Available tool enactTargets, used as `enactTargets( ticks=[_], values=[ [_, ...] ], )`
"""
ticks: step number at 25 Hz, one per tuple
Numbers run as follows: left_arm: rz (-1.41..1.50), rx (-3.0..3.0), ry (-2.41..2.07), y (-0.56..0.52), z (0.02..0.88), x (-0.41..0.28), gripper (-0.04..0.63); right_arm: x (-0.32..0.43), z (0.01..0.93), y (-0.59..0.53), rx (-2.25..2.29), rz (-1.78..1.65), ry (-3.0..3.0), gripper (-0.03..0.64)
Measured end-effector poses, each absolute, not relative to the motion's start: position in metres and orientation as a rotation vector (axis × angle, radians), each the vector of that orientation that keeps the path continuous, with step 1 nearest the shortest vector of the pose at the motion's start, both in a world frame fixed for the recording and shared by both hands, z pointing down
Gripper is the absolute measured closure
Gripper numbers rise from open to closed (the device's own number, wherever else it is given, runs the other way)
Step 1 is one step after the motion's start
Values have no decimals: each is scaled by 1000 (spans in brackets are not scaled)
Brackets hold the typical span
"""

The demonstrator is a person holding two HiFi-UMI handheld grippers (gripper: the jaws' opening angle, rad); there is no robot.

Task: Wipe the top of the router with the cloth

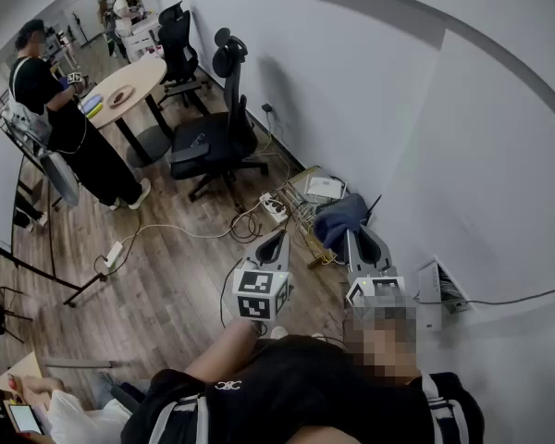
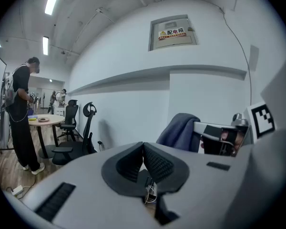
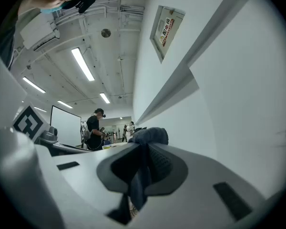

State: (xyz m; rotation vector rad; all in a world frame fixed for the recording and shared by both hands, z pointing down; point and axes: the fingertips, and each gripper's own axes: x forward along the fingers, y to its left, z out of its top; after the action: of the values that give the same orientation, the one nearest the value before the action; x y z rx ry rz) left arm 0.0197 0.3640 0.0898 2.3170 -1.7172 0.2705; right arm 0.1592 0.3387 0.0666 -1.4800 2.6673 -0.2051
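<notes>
The left gripper (image 1: 278, 236), a grey two-jaw tong with a marker cube behind it, has its ribbed black jaws pressed together with nothing between them, as the left gripper view shows. The right gripper (image 1: 352, 236) sits just beside it, nearer the plain white wall (image 1: 462, 137), and its jaws are clamped on the dark blue-grey soft cloth (image 1: 339, 216). In the right gripper view, a fold of the cloth (image 3: 142, 175) hangs down through the jaws and the rest bunches up past their tips. From the left gripper view the same cloth (image 2: 180, 130) droops from the front of the right gripper (image 2: 218, 136). In the head view the cloth lies directly ahead of the right tong's tips and to the right of the left tong's tips. Beyond the cloth, on the brown wood-plank floor (image 1: 166, 276) close to the wall, lies a flat white box (image 1: 324, 189) that looks like the router; the cloth appears apart from it, not on its top. A tangle of pale cables (image 1: 307, 222) and a white power strip (image 1: 274, 207) lie just left of the cloth. Further off stands a black wheeled office chair (image 1: 215, 139).
</notes>
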Motion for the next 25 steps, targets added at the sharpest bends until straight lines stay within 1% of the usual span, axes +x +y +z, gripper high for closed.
enactTargets(
  ticks=[25],
  values=[
    [224, 2354, -1672, 338, 88, -20, 592, 112, 65, 320, -1505, -203, 2678, 595]
  ],
)
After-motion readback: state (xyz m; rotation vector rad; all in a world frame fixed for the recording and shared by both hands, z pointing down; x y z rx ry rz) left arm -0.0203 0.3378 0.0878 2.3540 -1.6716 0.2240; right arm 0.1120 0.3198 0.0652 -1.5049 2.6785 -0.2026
